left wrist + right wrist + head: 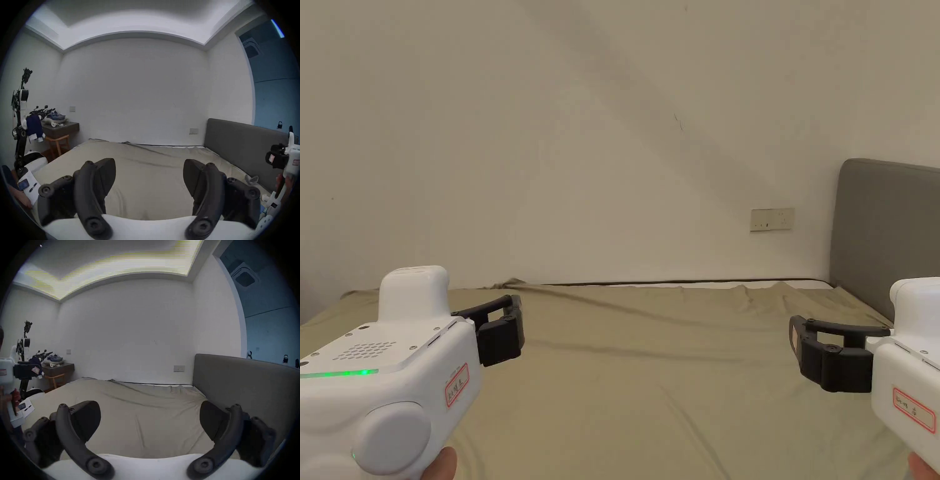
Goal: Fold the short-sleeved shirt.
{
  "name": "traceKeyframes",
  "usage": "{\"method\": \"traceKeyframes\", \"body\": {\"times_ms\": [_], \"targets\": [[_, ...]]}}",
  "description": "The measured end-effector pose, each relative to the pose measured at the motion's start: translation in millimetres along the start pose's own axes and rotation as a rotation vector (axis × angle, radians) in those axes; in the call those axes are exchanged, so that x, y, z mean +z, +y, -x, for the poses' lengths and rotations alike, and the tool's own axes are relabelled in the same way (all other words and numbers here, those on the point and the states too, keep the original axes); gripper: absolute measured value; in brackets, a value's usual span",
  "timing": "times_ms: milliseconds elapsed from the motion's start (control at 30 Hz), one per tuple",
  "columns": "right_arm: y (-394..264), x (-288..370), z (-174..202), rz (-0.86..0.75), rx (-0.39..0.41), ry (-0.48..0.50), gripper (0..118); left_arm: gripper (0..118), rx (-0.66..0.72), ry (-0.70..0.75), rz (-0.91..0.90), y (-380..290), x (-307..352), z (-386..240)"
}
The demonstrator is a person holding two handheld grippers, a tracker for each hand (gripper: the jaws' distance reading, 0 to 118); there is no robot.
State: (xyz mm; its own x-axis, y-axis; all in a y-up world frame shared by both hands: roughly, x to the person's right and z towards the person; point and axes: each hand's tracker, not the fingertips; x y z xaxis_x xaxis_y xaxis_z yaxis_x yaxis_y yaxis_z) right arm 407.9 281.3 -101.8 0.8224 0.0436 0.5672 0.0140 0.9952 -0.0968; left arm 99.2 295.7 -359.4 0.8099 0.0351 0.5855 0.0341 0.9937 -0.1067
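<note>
Left gripper (149, 178): jaws wide, empty | Right gripper (150, 417): jaws wide, empty | Both above olive bed sheet (650, 375) | Grey headboard (887, 231) right

Bedroom in a home. Bed (650, 375) with olive-beige sheet set against plain white wall (581, 156); grey padded headboard (887, 231) at right. Wall socket plate (772, 219); dark bedside table (60, 129) cluttered with clothes.
</note>
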Motion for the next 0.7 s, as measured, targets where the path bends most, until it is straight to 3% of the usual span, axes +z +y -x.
{"method": "traceKeyframes", "body": {"times_ms": [100, 200, 333, 400, 500, 600, 667, 700], "targets": [[1.3, 2.5, 4.5, -0.036, 0.062, -0.028, 118, 108, 0.003, 0.083, 0.017, -2.1, -3.0, 1.0], [-2.9, 1.3, -0.9, -0.054, 0.070, -0.032, 118, 111, 0.002, 0.058, -0.074, -2.9, 3.9, 6.5], [-4.4, 3.0, -7.0, 0.002, -0.059, 0.110, 118, 117, 0.068, 0.054, -0.155, 2.7, 13.2, 12.2], [-7.0, 5.6, -8.6, 0.017, -0.073, 0.170, 118, 117, 0.085, 0.064, -0.160, 7.4, 16.0, 14.1], [-7.9, 13.3, -7.6, -0.076, -0.087, 0.150, 118, 117, 0.070, 0.052, -0.163, 11.0, 18.3, 16.4], [4.4, 16.9, -10.3, -0.055, -0.141, 0.274, 118, 117, 0.005, 0.175, -0.192, 11.7, 21.1, 10.5], [12.6, 21.5, -9.0, -0.057, -0.157, 0.258, 118, 117, -0.031, 0.233, -0.199, 12.6, 20.3, 5.7], [15.6, 25.3, -5.3, -0.105, -0.159, 0.183, 118, 117, -0.042, 0.240, -0.202, 12.9, 20.2, 4.0]]}}
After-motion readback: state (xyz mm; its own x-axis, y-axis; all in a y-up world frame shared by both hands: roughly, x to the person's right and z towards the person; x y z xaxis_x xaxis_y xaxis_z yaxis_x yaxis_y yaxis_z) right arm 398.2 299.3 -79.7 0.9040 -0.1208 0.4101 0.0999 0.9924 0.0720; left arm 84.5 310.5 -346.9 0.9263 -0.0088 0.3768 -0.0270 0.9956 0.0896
